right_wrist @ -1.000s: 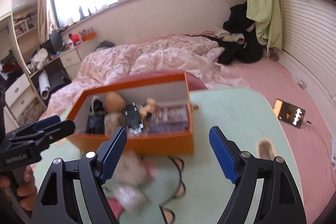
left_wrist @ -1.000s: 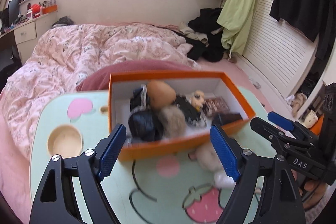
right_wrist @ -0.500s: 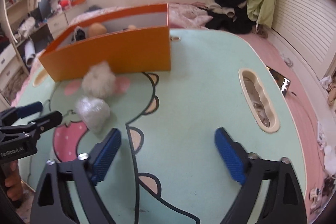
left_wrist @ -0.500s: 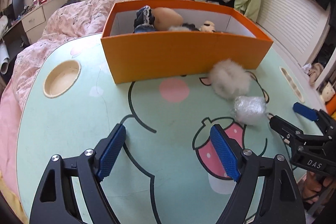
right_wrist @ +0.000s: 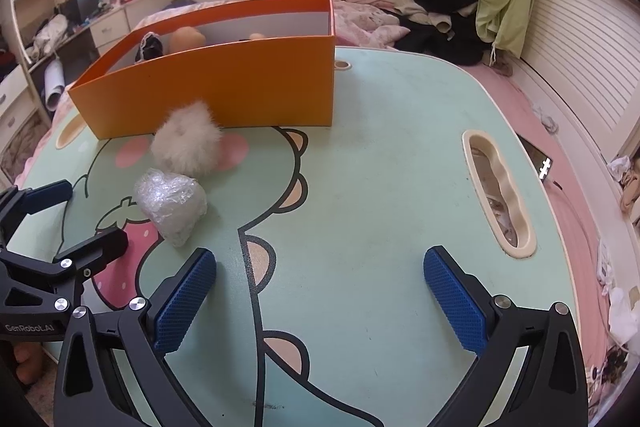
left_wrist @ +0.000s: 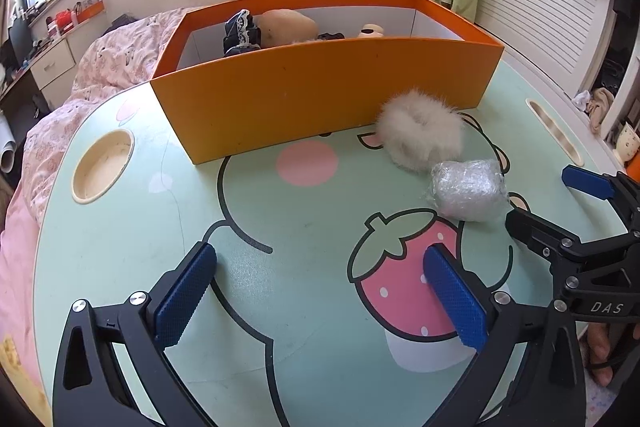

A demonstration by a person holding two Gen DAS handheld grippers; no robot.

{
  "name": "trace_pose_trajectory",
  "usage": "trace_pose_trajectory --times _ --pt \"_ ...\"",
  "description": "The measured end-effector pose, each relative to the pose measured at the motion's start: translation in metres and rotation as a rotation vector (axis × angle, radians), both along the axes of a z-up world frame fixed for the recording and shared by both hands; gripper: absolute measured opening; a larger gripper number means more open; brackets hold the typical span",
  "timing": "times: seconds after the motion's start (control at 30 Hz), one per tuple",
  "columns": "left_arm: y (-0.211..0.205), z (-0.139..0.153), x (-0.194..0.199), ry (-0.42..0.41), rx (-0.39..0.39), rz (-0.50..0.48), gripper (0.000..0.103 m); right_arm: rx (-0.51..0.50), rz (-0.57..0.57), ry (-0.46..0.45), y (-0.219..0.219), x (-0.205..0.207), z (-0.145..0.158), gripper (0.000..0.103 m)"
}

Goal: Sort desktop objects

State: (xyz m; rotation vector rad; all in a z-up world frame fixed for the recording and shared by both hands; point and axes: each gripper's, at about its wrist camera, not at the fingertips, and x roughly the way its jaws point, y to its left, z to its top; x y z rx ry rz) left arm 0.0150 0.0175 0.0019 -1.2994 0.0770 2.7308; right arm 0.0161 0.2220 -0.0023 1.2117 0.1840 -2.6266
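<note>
Mostly done, going by what lies where. The orange box (left_wrist: 320, 95) sits at the far side of the table (left_wrist: 120, 247) and already holds several things: a dark lace-trimmed item (left_wrist: 241, 33), a tan rounded thing (left_wrist: 288, 29) and a small pale piece (left_wrist: 370, 31); the rest inside is hidden by the front wall.

Two things are left outside. The white fluffy ball (left_wrist: 420, 135) lies on the table touching or just shy of the box's front wall; I cannot tell which. The plastic-wrapped lump (left_wrist: 468, 191) lies just beside the ball on the near side, next to the strawberry print.

Left gripper (left_wrist: 320, 291) is spread wide, nothing between its blue pads, low over the near table. Right gripper (right_wrist: 320, 295) is also spread and empty, with the wrapped lump (right_wrist: 172, 205) just ahead of its left pad and the fluffy ball (right_wrist: 186, 139) beyond.

My guess: two pickups remain, the lump likely first for the right gripper. It looks crinkly and slippery, so it may squirm in a pinch. The ball is soft and compressible.
</note>
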Motion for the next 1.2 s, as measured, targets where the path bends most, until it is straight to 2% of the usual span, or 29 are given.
trace_pose_trajectory --times 1.2 --pt "0.0015 0.0006 -0.0012 0.001 0.001 0.001 0.103 -0.003 0.004 0.005 0.0003 -0.0019 -0.0022 0.103"
